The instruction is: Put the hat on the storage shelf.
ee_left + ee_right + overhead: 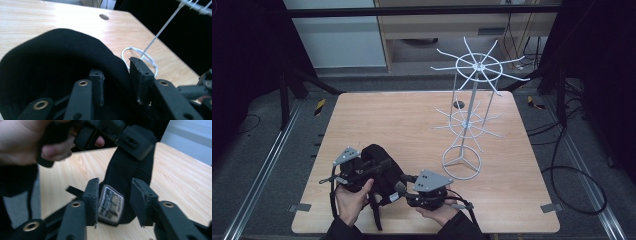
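A black fabric cap (379,167) sits near the table's front edge between both hands. My left gripper (371,167) is shut on the cap's rim (75,50), with one pad inside the cap and the other outside (116,72). My right gripper (404,189) stands open just right of the cap. Between its jaws (115,182) hangs a black strap with a shiny label (111,205), touching the left pad and apart from the right one. Above that strap, the left hand (22,142) and its gripper show in the right gripper view.
A tall white wire rack (467,120) with two tiers of spokes and a ring base stands on the right half of the wooden table (412,115); its rod (162,28) rises beyond the cap. A small dark hole (458,104) lies near the far edge. Cables trail on the floor at the right.
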